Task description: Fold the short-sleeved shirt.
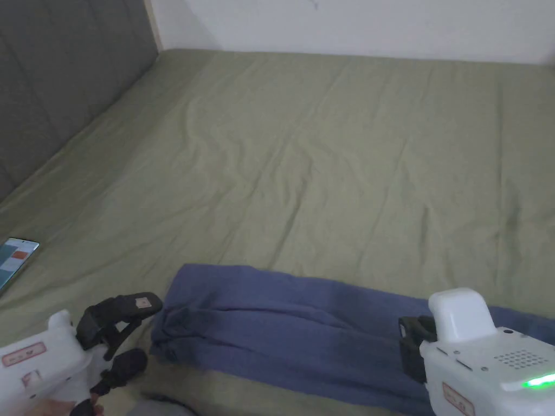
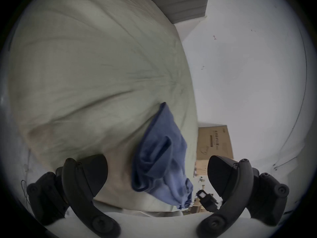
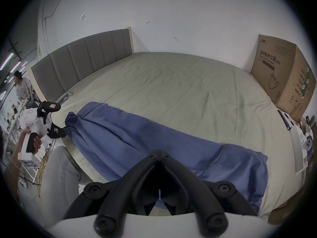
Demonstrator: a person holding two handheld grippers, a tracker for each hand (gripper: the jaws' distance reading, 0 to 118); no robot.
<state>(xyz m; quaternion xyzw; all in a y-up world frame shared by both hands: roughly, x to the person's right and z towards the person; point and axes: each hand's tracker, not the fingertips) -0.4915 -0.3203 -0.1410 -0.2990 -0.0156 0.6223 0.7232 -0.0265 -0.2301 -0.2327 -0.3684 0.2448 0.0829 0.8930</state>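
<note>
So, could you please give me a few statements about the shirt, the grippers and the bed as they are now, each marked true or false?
1. The blue shirt lies along the near edge of the green bed sheet. True.
2. The left gripper is clamped shut on the shirt. False: its jaws stand wide apart, with the shirt's end seen between them.
3. The right gripper has its jaws closed together. True; whether cloth is pinched between them cannot be told.
4. A phone lies on top of the shirt. False: it lies on the sheet at the left, apart from the shirt.
5. A cardboard box stands at the bed's far right by the wall. True.
</note>
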